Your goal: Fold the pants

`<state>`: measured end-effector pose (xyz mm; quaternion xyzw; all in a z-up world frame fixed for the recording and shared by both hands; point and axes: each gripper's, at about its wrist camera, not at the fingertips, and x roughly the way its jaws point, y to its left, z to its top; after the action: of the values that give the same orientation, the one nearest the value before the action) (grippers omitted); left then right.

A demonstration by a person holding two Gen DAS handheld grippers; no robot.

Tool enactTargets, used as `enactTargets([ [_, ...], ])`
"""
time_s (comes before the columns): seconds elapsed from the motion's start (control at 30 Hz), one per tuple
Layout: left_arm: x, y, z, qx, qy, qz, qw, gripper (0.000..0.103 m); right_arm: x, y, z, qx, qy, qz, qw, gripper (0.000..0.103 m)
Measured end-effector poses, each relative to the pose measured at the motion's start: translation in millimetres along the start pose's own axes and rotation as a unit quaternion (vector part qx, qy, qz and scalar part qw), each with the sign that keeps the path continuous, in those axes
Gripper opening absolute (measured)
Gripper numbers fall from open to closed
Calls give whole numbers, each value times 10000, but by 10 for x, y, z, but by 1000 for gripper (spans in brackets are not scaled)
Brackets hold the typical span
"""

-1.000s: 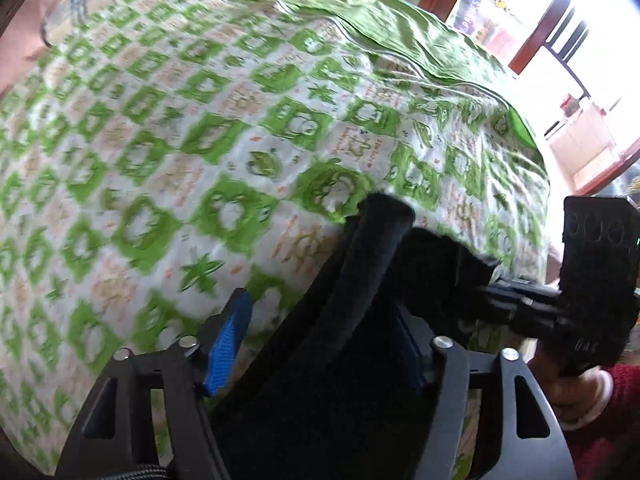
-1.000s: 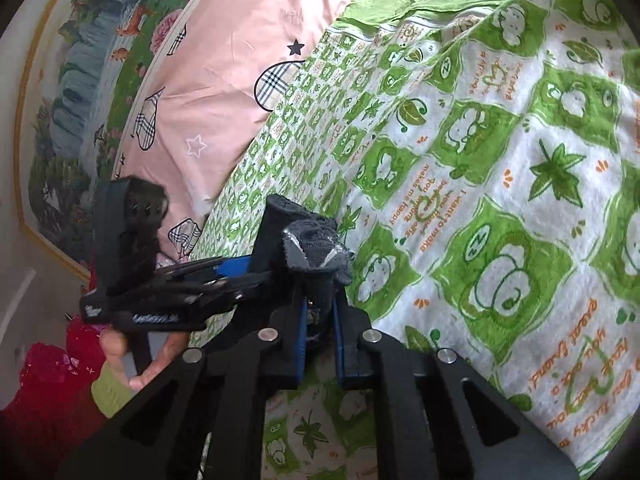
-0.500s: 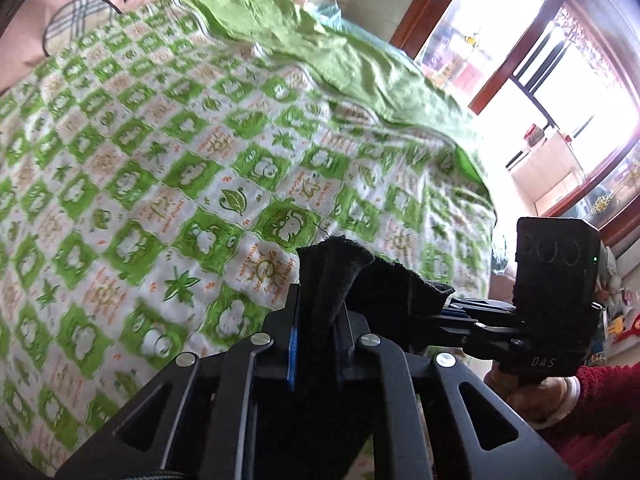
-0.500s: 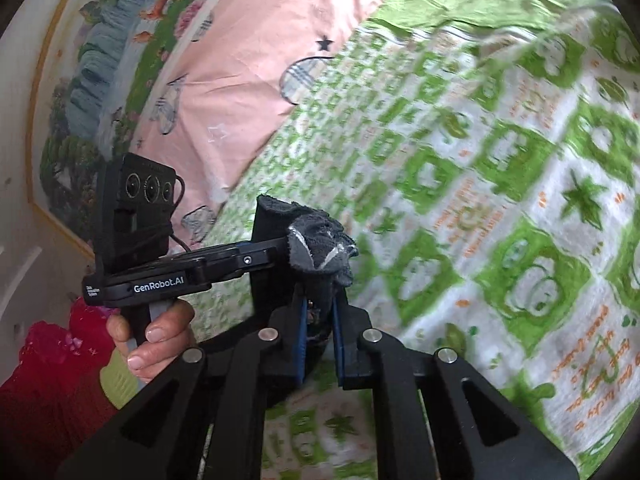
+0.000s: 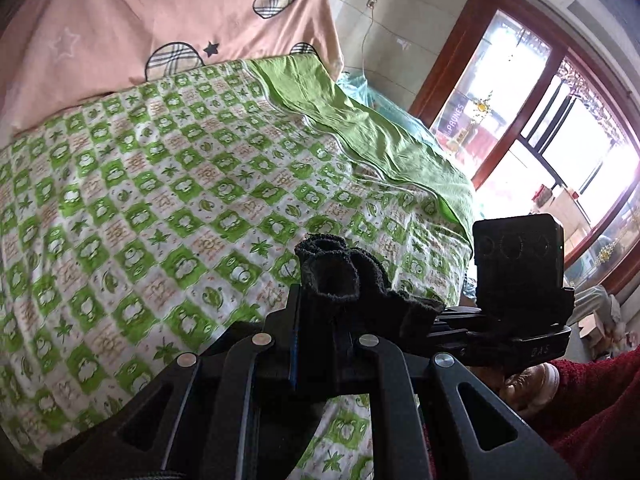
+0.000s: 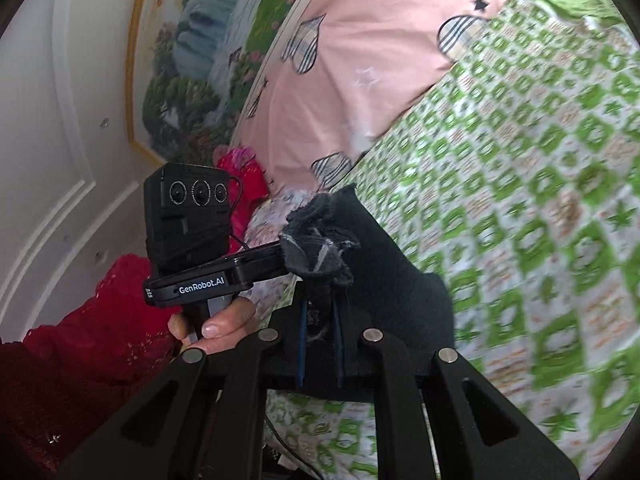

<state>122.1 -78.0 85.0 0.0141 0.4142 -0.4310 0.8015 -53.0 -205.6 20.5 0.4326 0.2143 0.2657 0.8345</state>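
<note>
The black pants [image 5: 340, 276] are bunched in both grippers and held up above the bed. My left gripper [image 5: 324, 344] is shut on a wad of the black fabric. My right gripper [image 6: 320, 320] is shut on another bunched edge of the pants [image 6: 320, 240], with dark cloth draping to its right. Each gripper shows in the other's view: the right one [image 5: 516, 280] at the right of the left wrist view, the left one [image 6: 192, 236] at the left of the right wrist view. They are close together, side by side.
The bed below has a green-and-white patterned sheet [image 5: 160, 208] with a plain green blanket [image 5: 360, 120] at its far side and a pink quilt [image 6: 360, 60] behind. A window [image 5: 540, 120] is on the right. A white wall and painting [image 6: 200, 40] are on the left.
My left gripper has closed on the pants. Both grippers have risen and tilted up, lifting the fabric away from the sheet.
</note>
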Motion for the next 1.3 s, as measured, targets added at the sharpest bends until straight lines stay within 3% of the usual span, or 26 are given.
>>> enactTargets([
  [0.37, -394, 663, -721, -898, -211, 395, 9949, 10, 808, 36, -257, 52, 826, 117, 9965, 12],
  [0.7, -313, 1071, -1164, -1504, -127, 596, 9867, 8, 1188, -28, -484, -51, 1386, -258, 9900, 12],
  [0.93, -326, 1155, -1339, -1710, -160, 769, 9821, 8, 1329, -4, -548, -309, 1684, -548, 9837, 16],
  [1.13, -369, 1205, -1446, -2008, -215, 968, 9746, 9, 1413, 29, -594, -427, 1919, -583, 9788, 27],
  [1.3, -540, 1241, -1531, -2328, -444, 1199, 9641, 9, 1443, 172, -618, -665, 2028, -570, 9753, 47],
])
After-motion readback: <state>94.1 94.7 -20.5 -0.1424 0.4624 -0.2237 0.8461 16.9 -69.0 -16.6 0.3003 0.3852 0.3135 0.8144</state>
